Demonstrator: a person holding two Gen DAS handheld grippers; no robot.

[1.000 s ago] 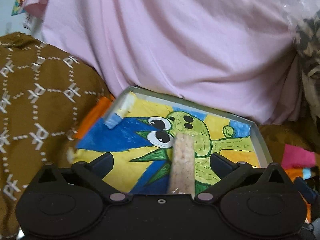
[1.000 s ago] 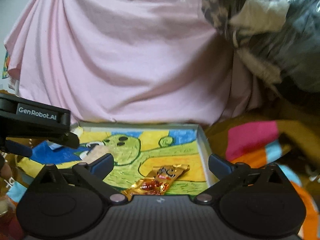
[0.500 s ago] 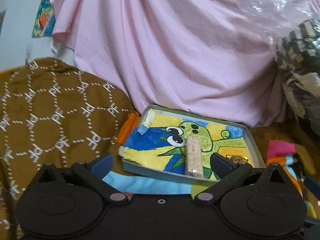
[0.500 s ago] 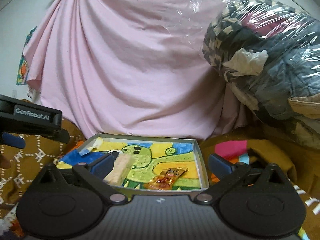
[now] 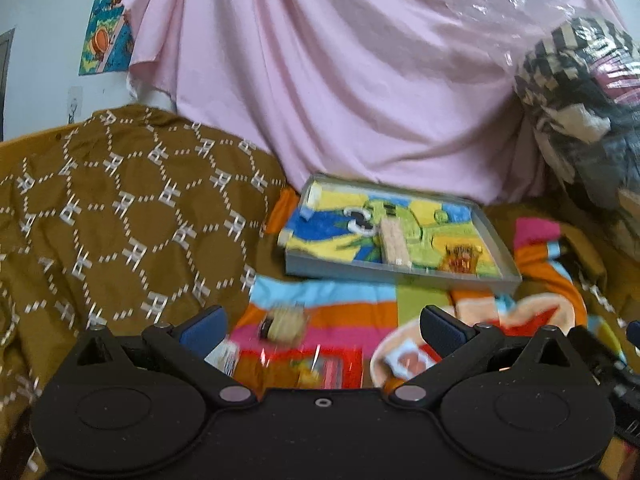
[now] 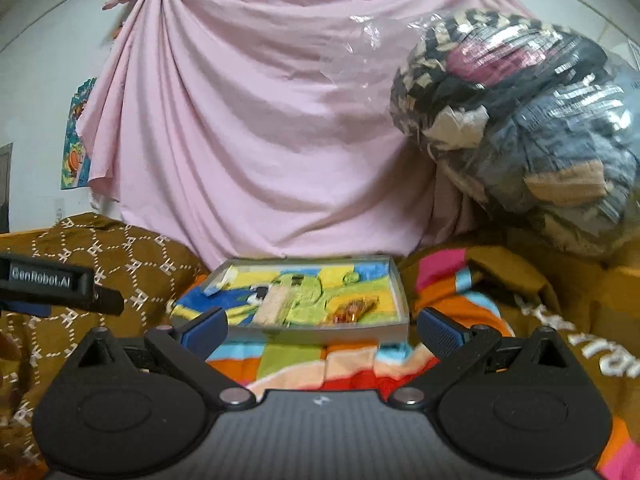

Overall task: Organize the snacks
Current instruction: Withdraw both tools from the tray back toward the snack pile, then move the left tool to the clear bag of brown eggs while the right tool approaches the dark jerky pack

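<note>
A grey tray point(image 5: 404, 273) with a painted cartoon base lies on the striped blanket; it also shows in the right wrist view point(image 6: 320, 334). In it lie a beige wafer bar point(image 5: 394, 242) point(image 6: 274, 300) and a gold-red wrapped candy point(image 5: 460, 258) point(image 6: 354, 307). My left gripper point(image 5: 320, 326) is open and empty, well short of the tray, above several loose snacks: a blurred round biscuit pack point(image 5: 284, 322) and a red-orange packet point(image 5: 304, 370). My right gripper point(image 6: 322, 322) is open and empty, just in front of the tray.
A brown patterned cushion point(image 5: 120, 208) lies left of the tray. A pink sheet point(image 6: 256, 140) hangs behind it. A plastic-wrapped bundle of cloth point(image 6: 520, 136) sits at the right. The left gripper's body point(image 6: 52, 280) shows at the left edge of the right wrist view.
Both grippers have pulled back from the tray. The wafer bar and the candy, close under the fingers a second ago, now lie in the tray. Loose snacks came into the left view.
</note>
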